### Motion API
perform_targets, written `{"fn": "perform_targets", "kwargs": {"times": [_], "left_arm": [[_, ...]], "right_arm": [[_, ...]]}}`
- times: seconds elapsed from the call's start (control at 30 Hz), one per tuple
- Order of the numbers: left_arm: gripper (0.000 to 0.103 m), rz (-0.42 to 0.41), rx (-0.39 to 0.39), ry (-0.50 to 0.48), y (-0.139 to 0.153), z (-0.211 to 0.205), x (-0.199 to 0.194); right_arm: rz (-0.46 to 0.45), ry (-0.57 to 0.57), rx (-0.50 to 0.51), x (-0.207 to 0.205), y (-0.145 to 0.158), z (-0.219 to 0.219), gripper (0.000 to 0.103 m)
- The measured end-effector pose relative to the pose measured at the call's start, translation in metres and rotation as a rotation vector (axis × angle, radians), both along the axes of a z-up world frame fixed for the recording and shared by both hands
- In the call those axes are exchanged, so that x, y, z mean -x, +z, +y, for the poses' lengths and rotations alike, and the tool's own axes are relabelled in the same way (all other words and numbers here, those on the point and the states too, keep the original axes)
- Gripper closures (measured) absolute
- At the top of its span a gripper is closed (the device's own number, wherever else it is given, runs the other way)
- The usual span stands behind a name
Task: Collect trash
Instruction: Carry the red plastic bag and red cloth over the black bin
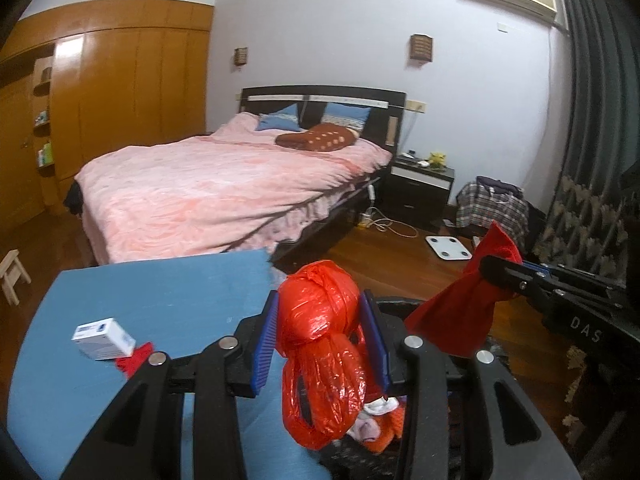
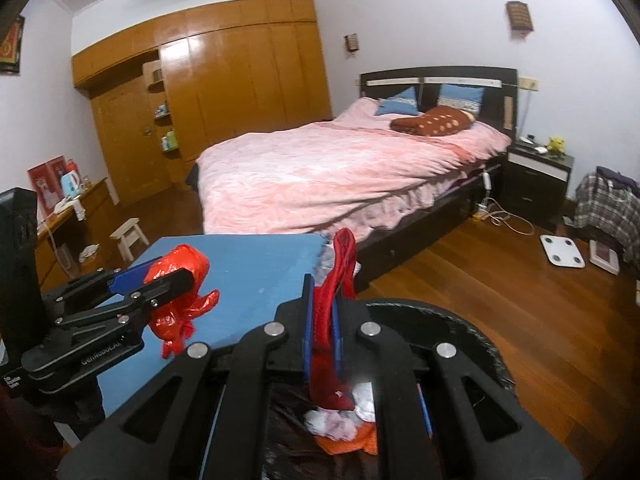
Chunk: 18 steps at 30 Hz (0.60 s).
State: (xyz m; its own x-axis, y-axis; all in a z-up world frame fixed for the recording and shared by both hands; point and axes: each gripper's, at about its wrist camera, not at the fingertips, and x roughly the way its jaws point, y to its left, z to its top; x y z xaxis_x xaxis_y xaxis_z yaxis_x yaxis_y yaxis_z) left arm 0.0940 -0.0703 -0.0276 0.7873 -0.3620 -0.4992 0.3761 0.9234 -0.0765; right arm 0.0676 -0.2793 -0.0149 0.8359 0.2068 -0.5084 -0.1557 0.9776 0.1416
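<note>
The left gripper (image 1: 320, 336) is level, its jaws clenched on a crumpled red plastic bag (image 1: 320, 344) that bulges above and hangs below the blue pads. It hovers at the right edge of the blue tabletop (image 1: 160, 304), above the black-lined trash bin (image 1: 400, 304), where white, pink and orange scraps (image 1: 376, 420) already lie.

The right gripper (image 2: 322, 320) is just to the right of it and points the same way, jaws grasping a red cloth-like piece (image 2: 340, 264) pinched flat between the pads; one end sticks up past the fingertips and the other dangles over the bin's contents. In the left wrist view this piece shows as a red pouch shape held in the air over the bin rim.

On the tabletop a small white and blue box (image 1: 104, 338) lies near the left side, with a red scrap (image 1: 134, 360) just beside it, touching its lower corner.

Beyond are a bed with a pink cover (image 1: 224, 184), a wooden wardrobe (image 1: 132, 92), a dark nightstand (image 1: 420, 184), a white bathroom scale (image 1: 448, 248) on the wood floor, and a small wooden stool (image 2: 130, 236).
</note>
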Motion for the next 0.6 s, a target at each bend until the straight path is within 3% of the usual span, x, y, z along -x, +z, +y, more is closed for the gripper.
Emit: {"fn": "perform_targets", "kwargs": {"times": [0.6], "left_arm": [[0.063,0.023,-0.017,-0.12,-0.029,-0.072,-0.009]], "right_arm": [[0.074,-0.142,0.011,0.009,-0.034,-0.057,0.096]]}}
